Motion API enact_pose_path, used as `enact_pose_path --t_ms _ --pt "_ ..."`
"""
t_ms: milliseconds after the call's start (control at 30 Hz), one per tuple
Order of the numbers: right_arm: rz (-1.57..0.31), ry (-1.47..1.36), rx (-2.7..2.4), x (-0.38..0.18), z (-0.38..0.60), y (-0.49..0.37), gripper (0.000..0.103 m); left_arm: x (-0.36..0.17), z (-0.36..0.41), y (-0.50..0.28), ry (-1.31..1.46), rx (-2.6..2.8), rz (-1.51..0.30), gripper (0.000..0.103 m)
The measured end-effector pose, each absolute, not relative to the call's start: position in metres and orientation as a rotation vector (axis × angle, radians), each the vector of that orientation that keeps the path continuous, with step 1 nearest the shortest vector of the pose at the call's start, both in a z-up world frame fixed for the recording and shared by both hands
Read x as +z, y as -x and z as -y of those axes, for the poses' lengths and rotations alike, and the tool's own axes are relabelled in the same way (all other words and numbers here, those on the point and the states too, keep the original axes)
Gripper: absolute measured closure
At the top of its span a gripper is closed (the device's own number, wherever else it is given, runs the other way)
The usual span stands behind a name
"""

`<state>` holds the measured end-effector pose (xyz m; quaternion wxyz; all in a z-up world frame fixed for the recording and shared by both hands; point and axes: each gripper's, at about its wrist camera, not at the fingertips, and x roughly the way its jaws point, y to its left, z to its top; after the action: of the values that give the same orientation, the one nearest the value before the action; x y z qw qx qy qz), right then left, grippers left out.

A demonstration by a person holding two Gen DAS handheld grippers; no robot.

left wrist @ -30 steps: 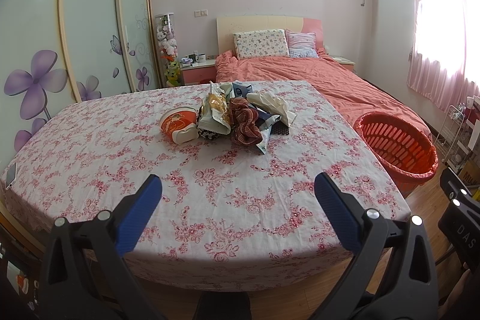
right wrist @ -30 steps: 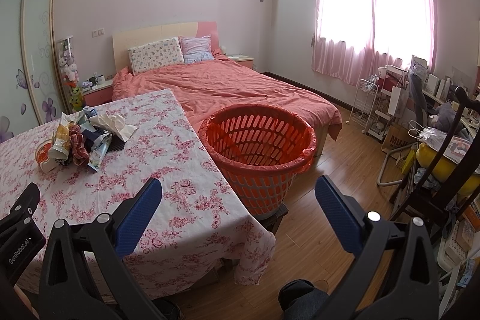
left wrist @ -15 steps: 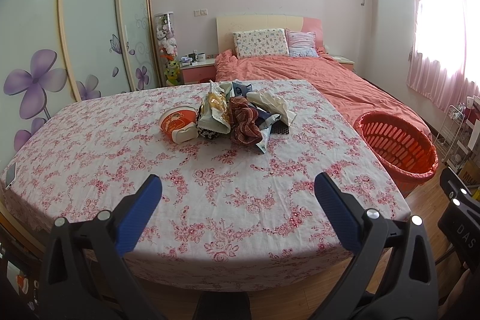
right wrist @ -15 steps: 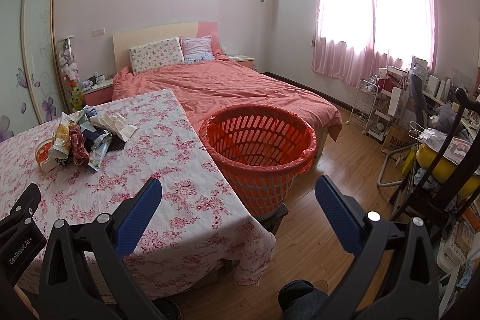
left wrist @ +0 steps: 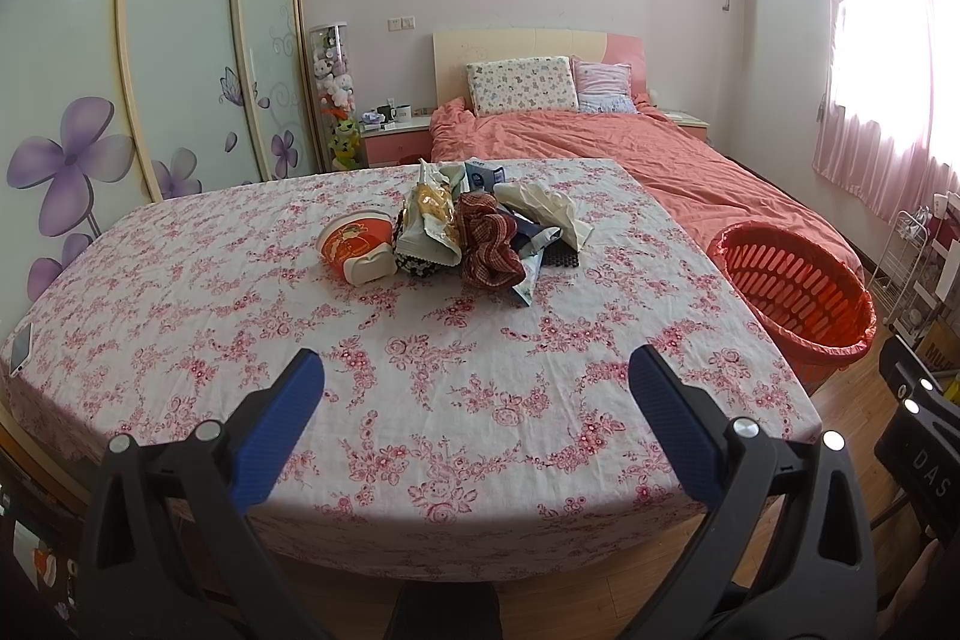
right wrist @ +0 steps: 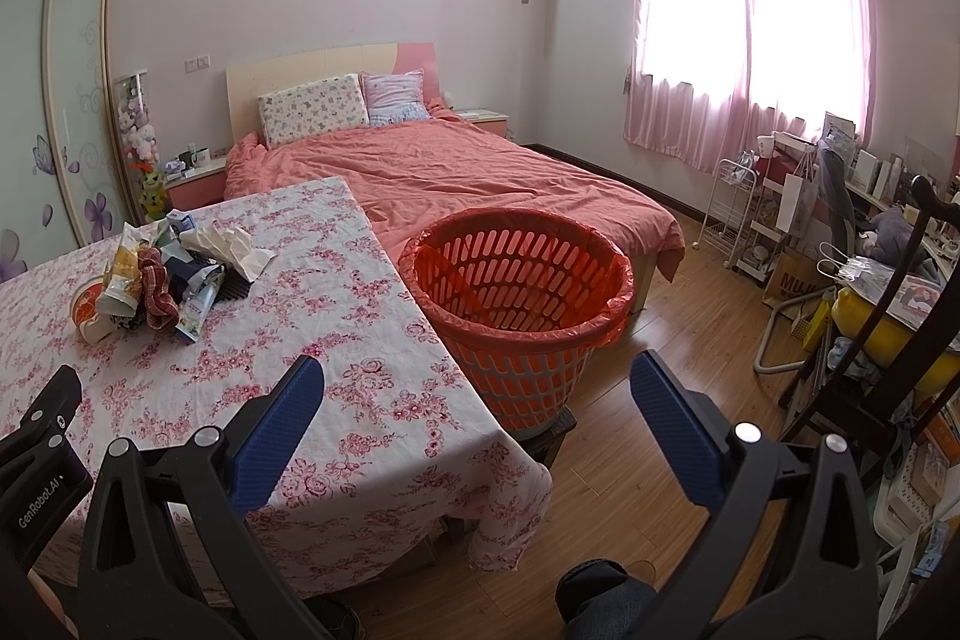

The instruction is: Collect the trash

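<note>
A heap of trash [left wrist: 462, 229] lies mid-table on the floral cloth: an orange paper bowl [left wrist: 355, 250], a crumpled snack bag [left wrist: 427, 226], a checked brown rag [left wrist: 489, 250], white tissue [left wrist: 543, 205] and wrappers. The right wrist view shows the same heap [right wrist: 162, 280] at far left. An orange lined basket [right wrist: 516, 304] stands on the floor beside the table, also seen as the basket [left wrist: 792, 298] at right. My left gripper [left wrist: 477, 376] hangs open above the table's near edge, well short of the heap. My right gripper [right wrist: 477, 382] is open near the table corner and the basket, holding nothing.
The table [left wrist: 210, 316] fills the foreground; a phone [left wrist: 21, 349] lies at its left edge. A pink bed [right wrist: 468, 178] stands behind. Wardrobe doors [left wrist: 174, 40] line the left wall. A cluttered chair and shelves [right wrist: 870, 280] crowd the right side. Wooden floor [right wrist: 660, 340] lies beyond the basket.
</note>
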<state>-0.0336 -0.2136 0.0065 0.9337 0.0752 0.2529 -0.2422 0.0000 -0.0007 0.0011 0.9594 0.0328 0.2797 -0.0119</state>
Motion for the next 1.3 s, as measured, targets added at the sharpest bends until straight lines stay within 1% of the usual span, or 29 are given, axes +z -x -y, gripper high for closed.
enact_pose_path --t_ms 1033,1133,1300 --pt "-0.518 -0.154 -0.497 0.005 0.215 0.032 0.002 0.005 0.002 0.007 -0.066 -0.026 -0.571 0.004" --pt "-0.519 -0.154 -0.496 0.005 0.215 0.031 0.002 -0.002 0.005 0.008 -0.065 -0.024 -0.574 0.004" --pt "-0.523 -0.165 -0.471 0.004 0.215 0.025 0.002 0.0 -0.007 -0.004 -0.045 -0.01 -0.587 0.004"
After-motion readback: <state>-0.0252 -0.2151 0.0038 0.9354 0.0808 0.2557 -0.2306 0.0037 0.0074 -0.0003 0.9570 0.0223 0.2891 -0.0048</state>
